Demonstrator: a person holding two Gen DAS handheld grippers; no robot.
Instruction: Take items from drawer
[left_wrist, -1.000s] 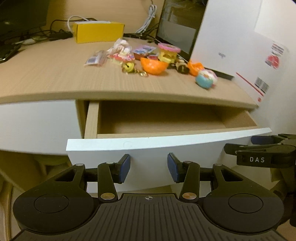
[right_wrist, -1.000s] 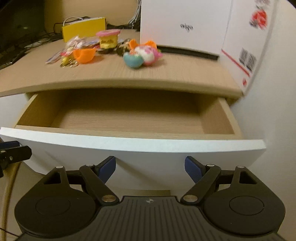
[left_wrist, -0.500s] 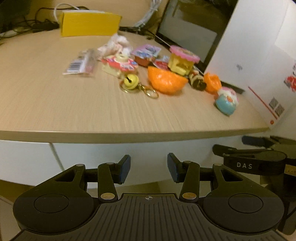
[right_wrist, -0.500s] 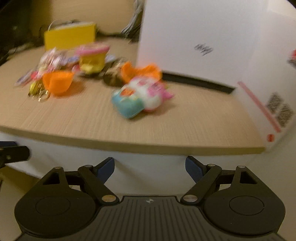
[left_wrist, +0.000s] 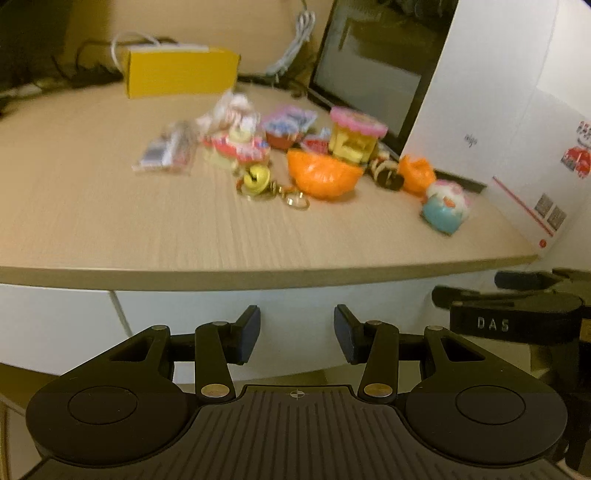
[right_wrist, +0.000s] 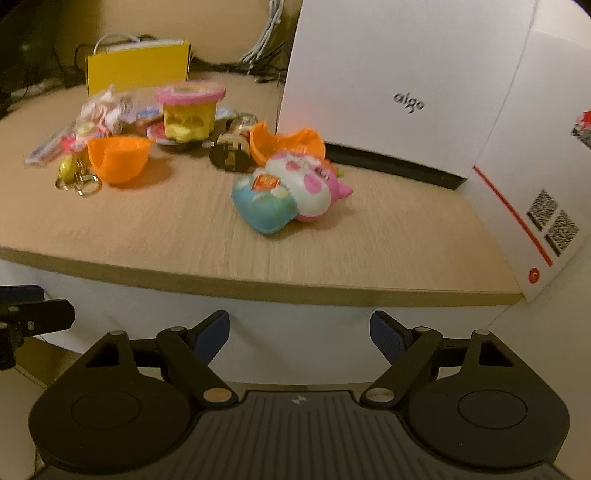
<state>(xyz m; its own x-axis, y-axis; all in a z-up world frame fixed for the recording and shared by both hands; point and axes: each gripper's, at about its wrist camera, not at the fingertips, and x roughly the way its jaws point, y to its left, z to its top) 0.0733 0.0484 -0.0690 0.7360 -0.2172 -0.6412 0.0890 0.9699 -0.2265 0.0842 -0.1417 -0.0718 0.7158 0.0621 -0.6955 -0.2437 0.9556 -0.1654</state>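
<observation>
The drawer is closed; its white front (left_wrist: 295, 295) sits flush under the wooden desktop (left_wrist: 110, 221). My left gripper (left_wrist: 297, 332) hangs open just before that front, nothing between its blue pads. My right gripper (right_wrist: 299, 334) is open and empty too, facing the same front (right_wrist: 295, 314). On the desktop lie small toys: an orange half shell (left_wrist: 323, 177), a yellow bell keychain (left_wrist: 256, 179), a yellow pot with a pink lid (right_wrist: 188, 110), and a blue and pink plush toy (right_wrist: 288, 195). In the left wrist view one of the right gripper's fingers (left_wrist: 480, 297) shows at the right edge.
A tall white box (right_wrist: 388, 92) stands at the desk's right end, close behind the toys. A yellow box (left_wrist: 181, 72) and cables sit at the back. A dark screen (left_wrist: 369, 74) leans behind the toys. Bare desktop lies in front of the toys.
A second ago the drawer stood open and empty. It has slid shut, and both grippers have moved in toward the desk with it, so the toys look nearer.
</observation>
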